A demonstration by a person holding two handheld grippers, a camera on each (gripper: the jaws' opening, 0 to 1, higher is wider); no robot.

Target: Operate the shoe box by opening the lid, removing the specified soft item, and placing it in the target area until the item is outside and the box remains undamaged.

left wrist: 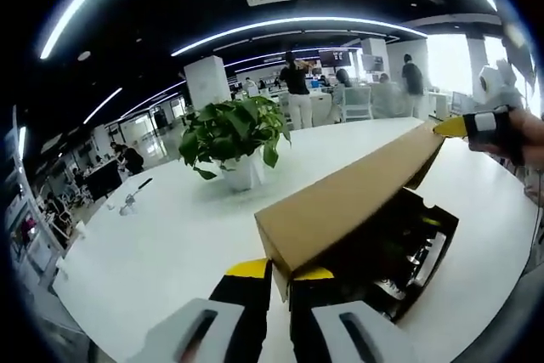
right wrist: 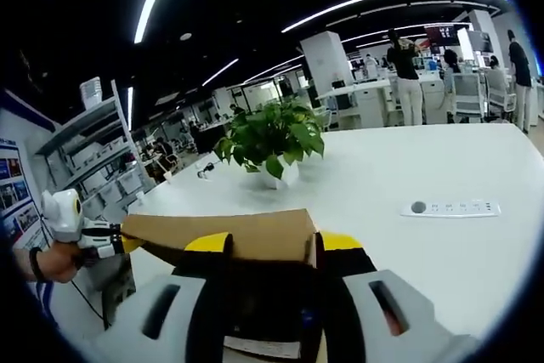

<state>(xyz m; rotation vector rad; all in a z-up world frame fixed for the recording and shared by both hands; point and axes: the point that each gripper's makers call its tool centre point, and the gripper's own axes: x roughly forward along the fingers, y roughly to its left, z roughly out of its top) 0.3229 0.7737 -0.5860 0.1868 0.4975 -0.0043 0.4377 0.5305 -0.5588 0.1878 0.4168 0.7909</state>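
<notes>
A cardboard shoe box lid (left wrist: pixel 357 189) is tilted up over the black box (left wrist: pixel 416 252), whose dark inside holds items I cannot make out. My left gripper (left wrist: pixel 280 271) is shut on the lid's near corner, yellow tips pinching its edge. My right gripper (left wrist: pixel 476 125) meets the lid's far end, held by a person's hand. In the right gripper view the lid (right wrist: pixel 246 234) lies just beyond my right gripper (right wrist: pixel 274 244), whose jaws stand wide apart at its side wall. The left gripper (right wrist: pixel 115 240) holds the lid's left corner there.
A potted green plant (left wrist: pixel 234 138) (right wrist: pixel 272 142) stands on the white table (left wrist: pixel 161 235) beyond the box. A white power strip (right wrist: pixel 450 207) lies to the right. A small dark object (left wrist: pixel 132 197) rests near the table's far edge. People stand in the office behind.
</notes>
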